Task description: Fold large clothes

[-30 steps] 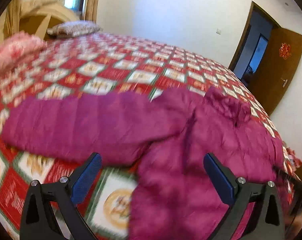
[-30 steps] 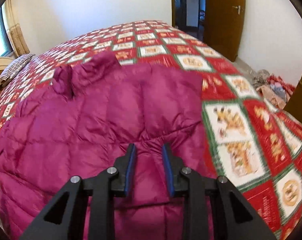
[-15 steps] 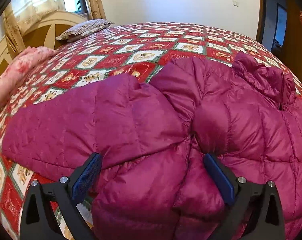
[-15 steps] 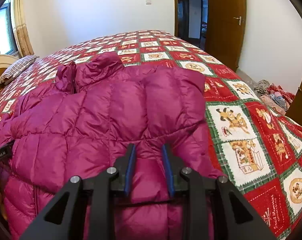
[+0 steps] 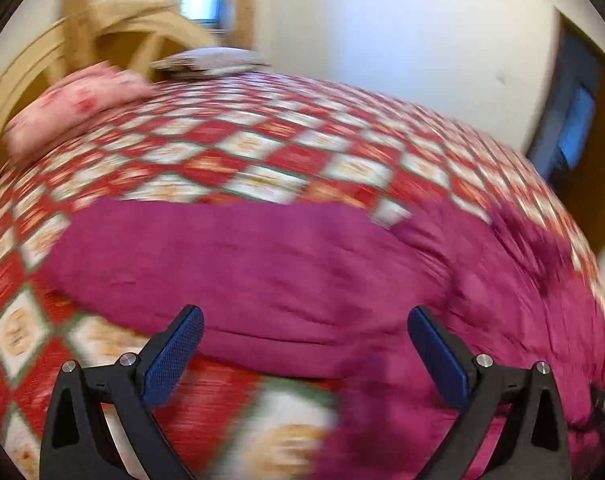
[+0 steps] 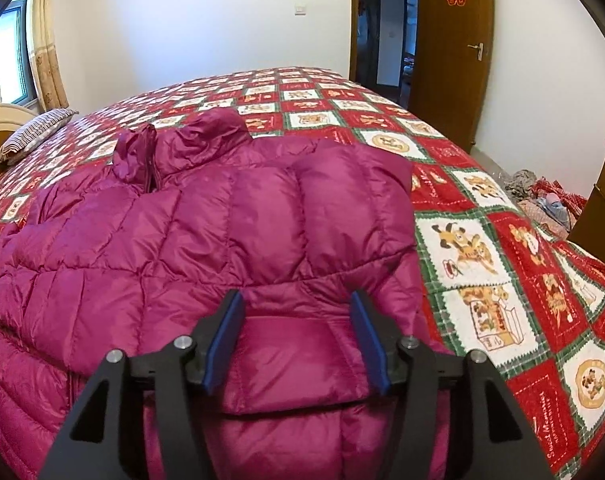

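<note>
A magenta puffer jacket [image 6: 206,248] lies spread on the bed [image 6: 474,248], over its red-and-white patchwork quilt, one sleeve folded across the chest. The right gripper [image 6: 298,340] hangs low over the folded sleeve cuff with its jaws opening, the cuff lying between them but not pinched. The left gripper [image 5: 304,354] hovers above the other sleeve [image 5: 230,264], which stretches out sideways; its jaws are spread wide and hold nothing, though that view is blurred.

Magenta quilted jacket [image 6: 206,240] on a red, white and green checked bedspread [image 6: 482,248]; striped pillow [image 6: 34,132].
</note>
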